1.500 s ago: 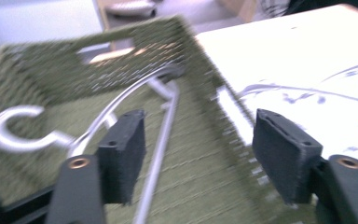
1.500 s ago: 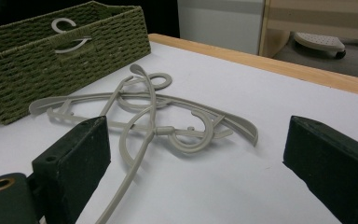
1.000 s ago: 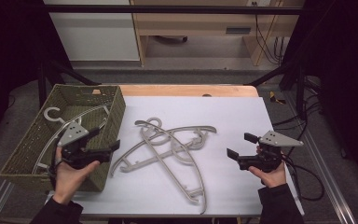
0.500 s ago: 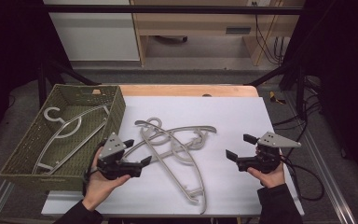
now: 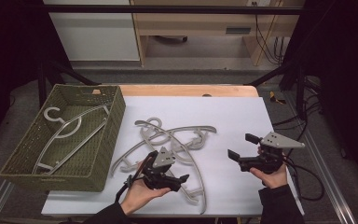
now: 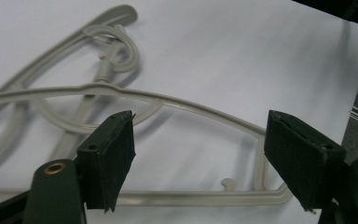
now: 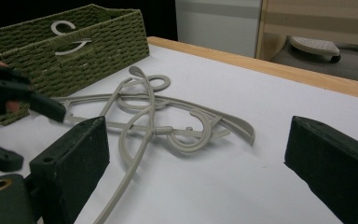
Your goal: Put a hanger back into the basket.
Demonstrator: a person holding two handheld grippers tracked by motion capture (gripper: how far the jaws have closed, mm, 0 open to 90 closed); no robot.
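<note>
Left gripper [image 5: 182, 179] jaws wide, just been closing, nothing pinched. I straddle nearest hanger [image 6: 191, 109] arm squarely (avoid tangled hooks), then clamp. Right gripper [image 5: 240, 147] open, empty.

hangers [image 5: 177, 140]: smooth grey plastic, matt
basket [image 5: 103, 140]: rough woven olive fibre
table cover [image 5: 233, 116]: white, matt, paper-like
table edge [image 5: 191, 90]: pale wood
left gripper [image 6: 200, 154] pads: dull black, rubbery

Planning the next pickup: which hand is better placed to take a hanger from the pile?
Left. Its tool hangs open right over the hanger pile; the right tool waits off to the side.
</note>
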